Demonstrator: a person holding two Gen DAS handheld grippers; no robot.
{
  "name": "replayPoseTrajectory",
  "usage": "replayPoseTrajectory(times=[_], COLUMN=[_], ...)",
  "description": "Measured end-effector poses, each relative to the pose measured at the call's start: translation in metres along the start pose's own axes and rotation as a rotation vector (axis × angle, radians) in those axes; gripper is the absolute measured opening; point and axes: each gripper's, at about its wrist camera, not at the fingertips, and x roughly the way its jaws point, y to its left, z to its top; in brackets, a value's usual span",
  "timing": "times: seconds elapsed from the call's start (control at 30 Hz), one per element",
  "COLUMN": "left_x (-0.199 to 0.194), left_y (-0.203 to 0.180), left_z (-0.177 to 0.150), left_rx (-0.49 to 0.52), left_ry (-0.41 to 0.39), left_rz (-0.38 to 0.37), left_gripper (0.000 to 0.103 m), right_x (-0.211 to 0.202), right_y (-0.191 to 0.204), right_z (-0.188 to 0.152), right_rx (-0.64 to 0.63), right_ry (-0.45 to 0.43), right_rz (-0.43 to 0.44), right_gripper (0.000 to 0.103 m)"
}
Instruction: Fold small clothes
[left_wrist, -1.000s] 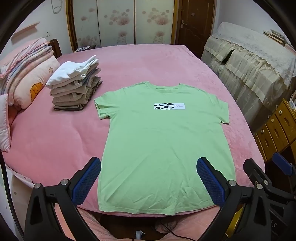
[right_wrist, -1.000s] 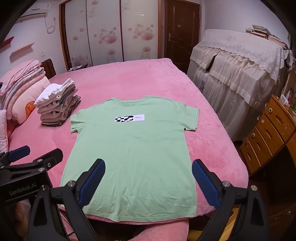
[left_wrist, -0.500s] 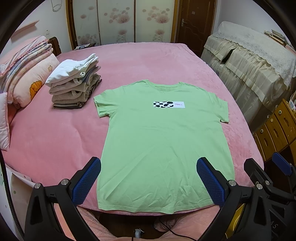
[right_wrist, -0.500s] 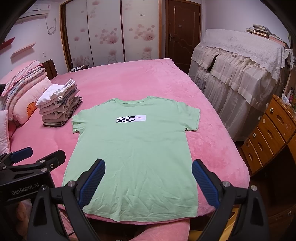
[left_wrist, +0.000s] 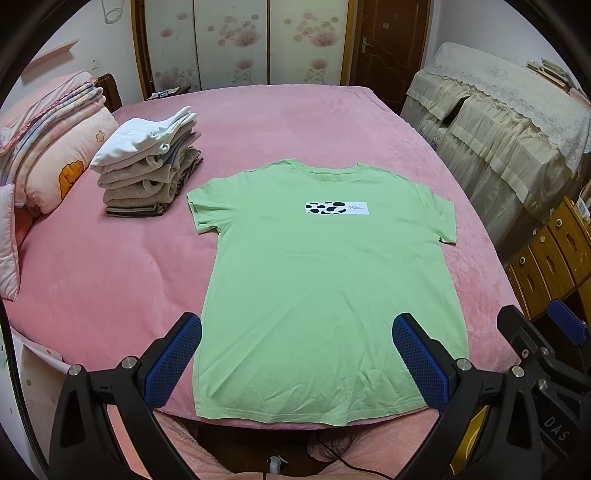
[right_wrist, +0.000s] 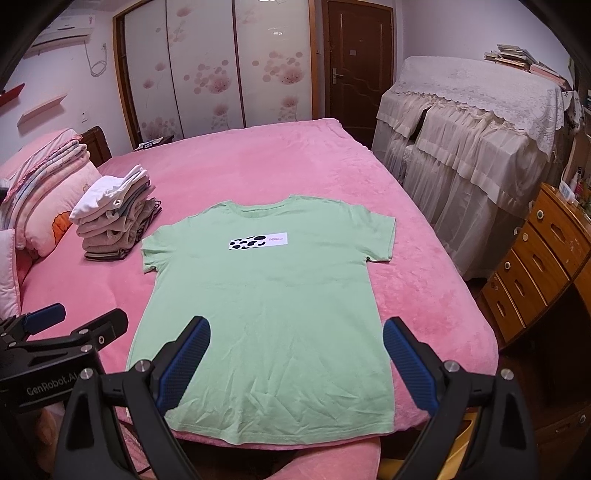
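A light green T-shirt (left_wrist: 325, 280) with a black-and-white spotted chest patch lies flat, front up, on the pink bed (left_wrist: 110, 280), hem toward me. It also shows in the right wrist view (right_wrist: 266, 306). My left gripper (left_wrist: 297, 354) is open and empty, held above the hem. My right gripper (right_wrist: 295, 354) is open and empty, also above the hem. The left gripper's body shows at the left of the right wrist view (right_wrist: 62, 343).
A stack of folded clothes (left_wrist: 147, 166) sits on the bed left of the shirt. Pillows and folded quilts (left_wrist: 48, 147) lie at the far left. A cloth-covered cabinet (right_wrist: 472, 147) and wooden drawers (right_wrist: 543, 258) stand to the right of the bed.
Both grippers have drawn back and risen slightly; the shirt sits a little farther away in both views. The shirt has not moved on the bed.
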Motion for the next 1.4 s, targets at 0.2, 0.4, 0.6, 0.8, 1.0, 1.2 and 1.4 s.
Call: replayPoseTrajectory(times=[0.2,0.4,0.6,0.8,1.0,1.2,1.4], left_x=[0.0,0.001,0.002,0.002,0.005,0.008,0.018], left_y=[0.0,0.001,0.0,0.0,0.0,-0.001,-0.001], left_z=[0.0,-0.001,-0.001,-0.001,-0.001,-0.002,0.003], left_rx=[-0.001,-0.001,0.0,0.0,-0.001,-0.002,0.0], left_ry=[0.001,0.003,0.005,0.004,0.005,0.018,0.04], left_rz=[0.0,0.001,0.002,-0.001,0.0,-0.003,-0.011], left_gripper=[0.103,0.103,0.103,0.103,0.103,0.103,0.098], right_x=[-0.001,-0.001,0.0,0.0,0.001,0.002,0.014], right_y=[-0.002,-0.002,-0.005,-0.005,-0.005,-0.005,-0.004], right_z=[-0.002,-0.001,0.001,0.002,0.002,0.001,0.001], right_rx=[0.0,0.002,0.01,0.01,0.012,0.011,0.008], right_ry=[-0.008,-0.017,-0.023,-0.024,-0.022,-0.02,0.001], right_rz=[0.003,0.004,0.004,0.003,0.004,0.003,0.008], right_gripper=[0.096,0.096,0.096,0.096,0.096,0.096,0.096])
